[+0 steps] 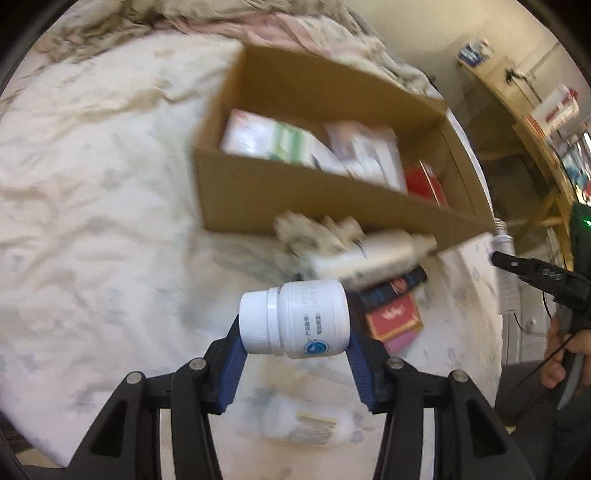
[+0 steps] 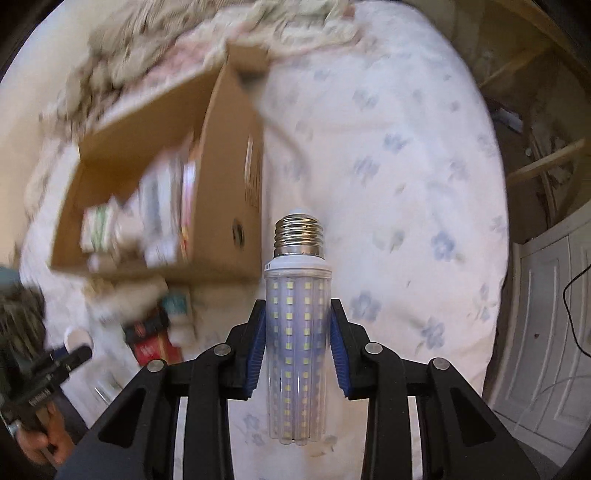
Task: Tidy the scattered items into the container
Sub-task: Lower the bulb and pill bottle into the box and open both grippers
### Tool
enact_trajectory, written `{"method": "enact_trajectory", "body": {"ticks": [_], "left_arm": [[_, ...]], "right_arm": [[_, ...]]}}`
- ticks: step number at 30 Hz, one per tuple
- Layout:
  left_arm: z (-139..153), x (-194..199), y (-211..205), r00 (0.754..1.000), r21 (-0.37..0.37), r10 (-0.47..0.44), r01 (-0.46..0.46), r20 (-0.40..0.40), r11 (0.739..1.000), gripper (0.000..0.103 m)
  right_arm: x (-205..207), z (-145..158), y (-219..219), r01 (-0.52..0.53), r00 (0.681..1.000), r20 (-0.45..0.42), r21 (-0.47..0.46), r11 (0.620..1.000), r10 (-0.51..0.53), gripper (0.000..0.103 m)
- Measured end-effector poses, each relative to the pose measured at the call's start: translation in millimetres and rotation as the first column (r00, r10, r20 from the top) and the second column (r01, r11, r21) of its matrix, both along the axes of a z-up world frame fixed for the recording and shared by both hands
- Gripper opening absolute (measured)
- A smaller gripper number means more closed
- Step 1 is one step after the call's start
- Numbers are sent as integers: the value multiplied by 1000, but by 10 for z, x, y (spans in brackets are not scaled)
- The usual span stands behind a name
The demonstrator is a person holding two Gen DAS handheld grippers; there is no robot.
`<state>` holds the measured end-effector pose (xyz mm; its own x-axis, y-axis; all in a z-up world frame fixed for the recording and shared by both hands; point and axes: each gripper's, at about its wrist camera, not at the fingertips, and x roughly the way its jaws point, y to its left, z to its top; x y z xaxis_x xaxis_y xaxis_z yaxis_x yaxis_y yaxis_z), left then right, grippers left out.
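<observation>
A pale bedsheet (image 2: 388, 155) with faint blue flowers is covering the bed, and a rumpled blanket (image 1: 258, 18) is lying at its far end. The cardboard box (image 1: 280, 192) is sitting on the sheet, already holding several packets. The left gripper (image 1: 293, 334) is clamping a white pill bottle (image 1: 295, 323) sideways, near the box. The right gripper (image 2: 297, 332) is squeezing an LED corn bulb (image 2: 297, 332), screw base forward. Wooden shelves (image 1: 532, 107) are standing beside the bed.
</observation>
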<state>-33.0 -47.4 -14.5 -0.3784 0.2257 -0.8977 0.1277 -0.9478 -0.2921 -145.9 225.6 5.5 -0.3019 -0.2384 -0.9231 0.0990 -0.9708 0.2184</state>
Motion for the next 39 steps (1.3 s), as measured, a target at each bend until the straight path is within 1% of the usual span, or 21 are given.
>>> {"method": "enact_trajectory", "body": {"ticks": [2, 3, 5, 6, 9, 11, 14, 17, 20, 22, 24, 25, 26, 27, 28, 30, 32, 33, 34, 35, 39], "left_arm": [[64, 12, -121, 999, 22, 43, -43, -2, 999, 51], [97, 19, -161, 998, 36, 54, -54, -9, 998, 51], [200, 52, -266, 996, 32, 81, -80, -35, 996, 51], [245, 5, -281, 995, 28, 91, -89, -48, 996, 51], [426, -130, -367, 991, 29, 111, -109, -81, 994, 51], [560, -220, -411, 987, 3, 119, -119, -105, 993, 51], [712, -395, -432, 980, -14, 138, -142, -140, 990, 51], [838, -596, -442, 976, -21, 147, -152, -162, 988, 51], [885, -847, -376, 976, -50, 129, -140, -173, 989, 51], [861, -1036, -308, 979, -77, 116, -130, -170, 988, 51], [812, -1173, -213, 980, -128, 95, -118, -174, 985, 51], [781, -1226, -151, 980, -178, 81, -113, -182, 977, 51], [711, -1306, -44, 982, -282, 56, -107, -182, 954, 51], [643, -1374, 23, 985, -337, 41, -97, -168, 937, 51], [559, -1455, 81, 989, -363, 26, -77, -142, 929, 51], [405, -1599, 155, 994, -369, 4, -43, -105, 928, 51], [269, -1725, 210, 997, -401, -6, -27, -81, 916, 51], [218, -1766, 228, 997, -417, -12, -21, -75, 909, 51], [134, -1821, 281, 998, -458, -34, 4, -58, 889, 51], [78, -1849, 309, 998, -475, -49, 22, -45, 880, 51], [-77, -1923, 309, 999, -462, -49, 38, -11, 886, 51]], "right_arm": [[-37, 157, 91, 33, 999, -38, -38, 999, -35, 35], [-60, 307, 169, 57, 995, -79, -72, 996, -63, 35], [-231, 508, 194, 74, 988, -125, -113, 991, -88, 35], [-294, 649, 195, 74, 983, -154, -149, 986, -97, 35], [-410, 810, 77, 50, 977, -190, -223, 974, -94, 35], [-528, 891, -48, 11, 974, -215, -235, 972, -64, 35], [-724, 843, -281, -49, 971, -237, -218, 975, -4, 35], [-870, 759, -413, -96, 977, -207, -265, 960, 40, 35], [-887, 611, -608, -140, 982, -167, -311, 940, 91, 35], [-858, 534, -767, -181, 977, -162, -308, 934, 136, 35], [-862, 500, -928, -219, 967, -188, -264, 939, 173, 35], [-869, 489, -973, -228, 963, -200, -247, 942, 181, 35], [-876, 472, -1015, -234, 959, -211, -217, 948, 188, 35], [-905, 443, -1084, -241, 955, -218, -170, 956, 202, 35], [-929, 412, -1122, -243, 956, -206, -165, 956, 208, 35], [-985, 320, -1161, -237, 964, -167, -179, 955, 208, 35], [-994, 240, -1216, -236, 967, -136, -162, 958, 216, 35], [-996, 188, -1271, -245, 966, -118, -144, 959, 229, 35], [-999, 160, -1306, -254, 964, -110, -132, 958, 240, 35], [-981, 138, -1344, -264, 961, -107, -107, 959, 253, 35], [-988, 85, -1424, -282, 957, -92, -74, 956, 275, 35]]}}
